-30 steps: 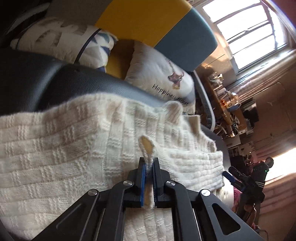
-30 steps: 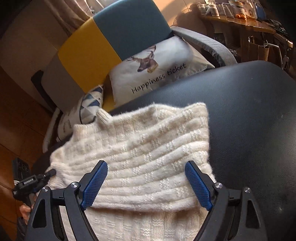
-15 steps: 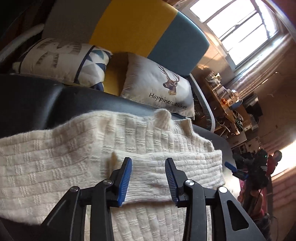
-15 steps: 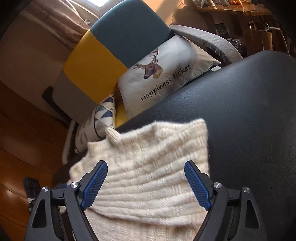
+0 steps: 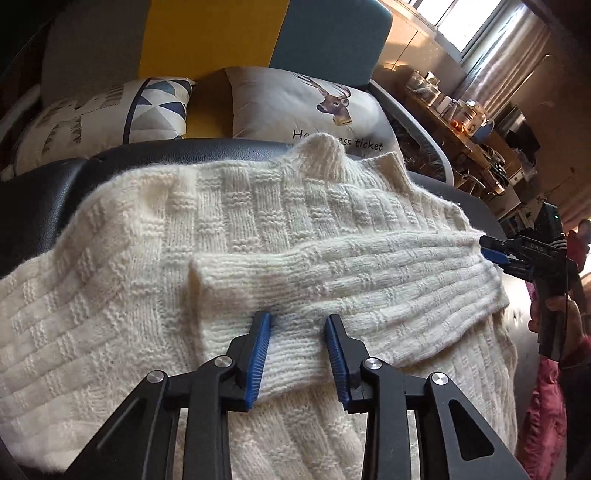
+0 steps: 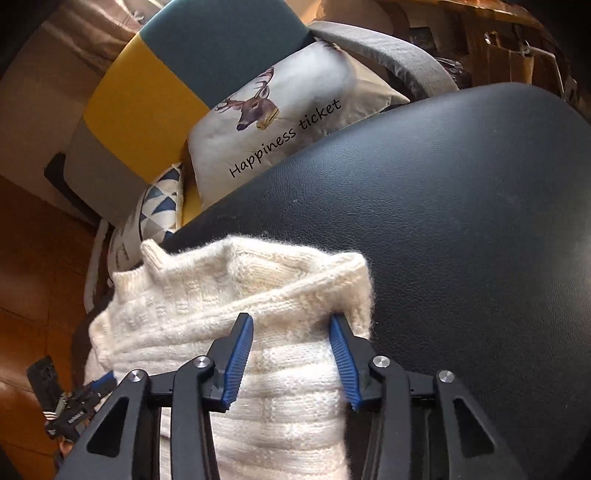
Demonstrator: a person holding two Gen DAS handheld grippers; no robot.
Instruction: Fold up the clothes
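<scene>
Cream basket-weave knit sweater (image 5: 155,236) lies flat on black leatherette seat (image 6: 461,206), folded sleeve axis running L–R; L gripper (image 5: 297,325) and R gripper (image 6: 291,325) both part-open, empty, straddling sleeve, R nearer fold edge.

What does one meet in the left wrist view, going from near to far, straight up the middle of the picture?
Left hand-held gripper → folded-over sleeve → cream knitted sweater → black padded surface → deer cushion → chair back in yellow and teal.
</scene>
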